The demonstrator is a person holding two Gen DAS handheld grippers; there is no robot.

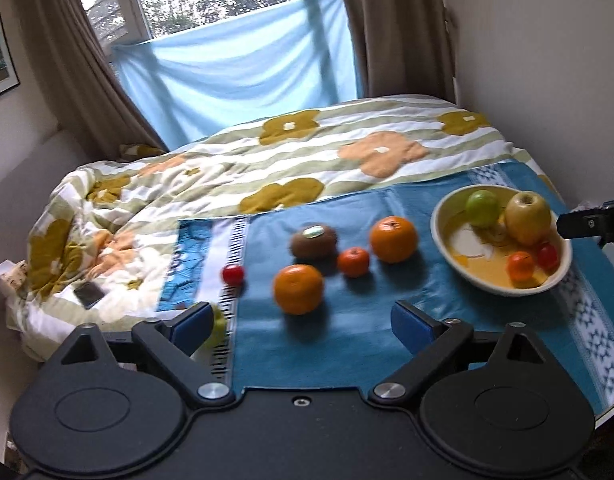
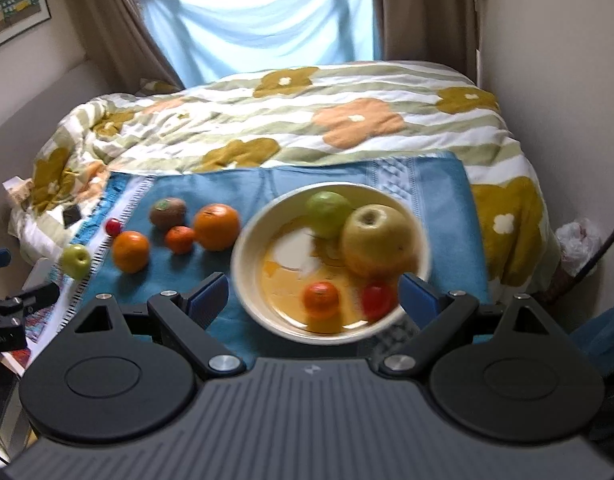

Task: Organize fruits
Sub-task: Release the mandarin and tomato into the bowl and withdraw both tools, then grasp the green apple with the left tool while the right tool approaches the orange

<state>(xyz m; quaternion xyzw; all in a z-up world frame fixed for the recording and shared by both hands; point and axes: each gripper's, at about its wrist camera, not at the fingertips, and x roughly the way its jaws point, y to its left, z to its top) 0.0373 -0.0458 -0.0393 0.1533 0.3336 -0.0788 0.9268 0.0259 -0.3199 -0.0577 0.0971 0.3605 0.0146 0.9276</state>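
A cream bowl on a blue cloth holds a yellow apple, a green apple, a small orange and a red tomato. On the cloth lie two oranges, a small orange, a kiwi, a red tomato and a small green apple. My left gripper is open and empty, just before the near orange. My right gripper is open and empty, over the bowl's near rim.
The cloth lies on a bed with a flowered quilt. A dark phone lies on the quilt at the left. Walls close in at the right, curtains and a window behind. The right gripper's tip shows beside the bowl.
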